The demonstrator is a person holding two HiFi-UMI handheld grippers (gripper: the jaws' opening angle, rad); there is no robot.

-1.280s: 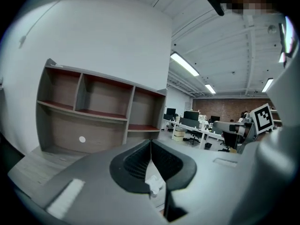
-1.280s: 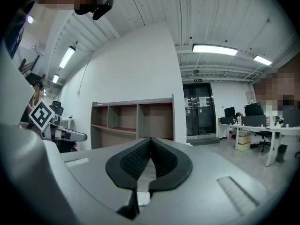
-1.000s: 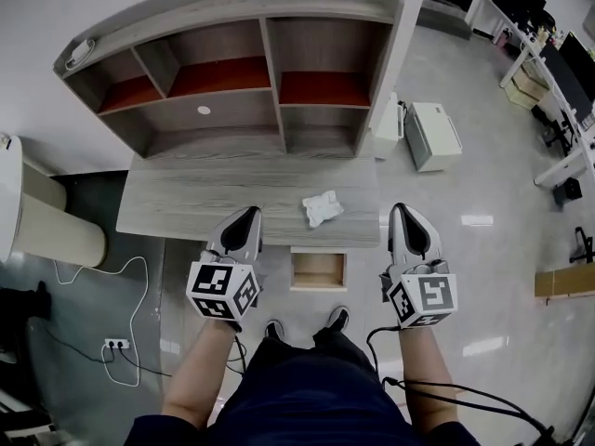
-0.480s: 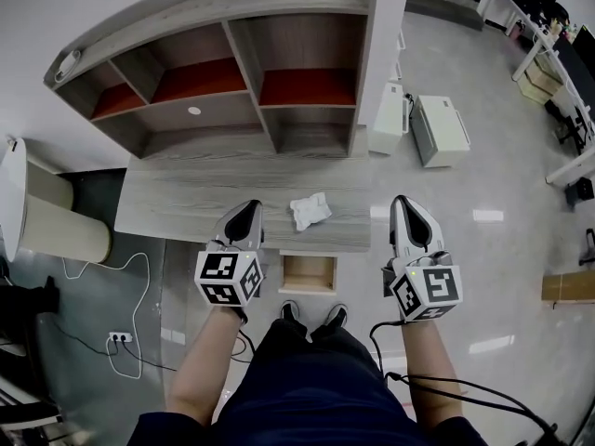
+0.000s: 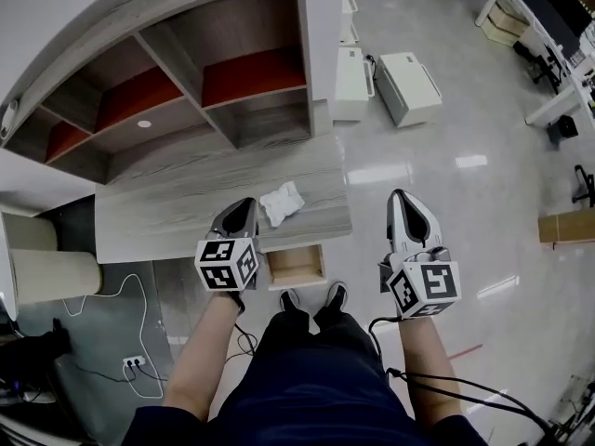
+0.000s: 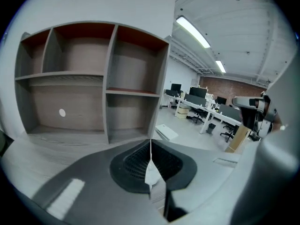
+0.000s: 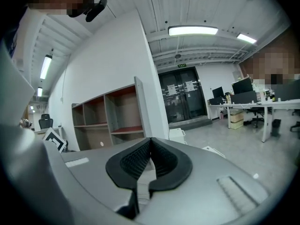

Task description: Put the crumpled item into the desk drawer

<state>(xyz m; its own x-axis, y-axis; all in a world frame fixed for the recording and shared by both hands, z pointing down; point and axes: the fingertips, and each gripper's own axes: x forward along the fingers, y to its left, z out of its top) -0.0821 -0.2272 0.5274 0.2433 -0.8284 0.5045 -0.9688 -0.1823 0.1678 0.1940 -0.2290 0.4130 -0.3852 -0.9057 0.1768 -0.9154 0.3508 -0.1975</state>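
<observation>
A crumpled white item (image 5: 281, 202) lies near the front right corner of the grey wooden desk (image 5: 177, 203) in the head view. Below the desk's front edge a small drawer (image 5: 296, 265) stands pulled out, its wooden inside bare. My left gripper (image 5: 244, 214) is shut, hovering over the desk's front edge just left of the crumpled item. My right gripper (image 5: 403, 204) is shut too, held over the floor to the right of the desk. Each gripper view shows its jaws closed together with nothing held: the left gripper (image 6: 150, 144) and the right gripper (image 7: 151, 142).
A shelf hutch (image 5: 167, 82) with red-backed compartments stands at the desk's back. Two white boxes (image 5: 404, 86) lie on the shiny floor to the right. A cream cylinder (image 5: 51, 272) and a cable with a power strip (image 5: 135, 363) are on the left. My feet (image 5: 311, 298) stand below the drawer.
The head view has swung so the desk and shelf now sit further left and tilted. Both grippers stay shut; the left one now sits closer to the crumpled item.
</observation>
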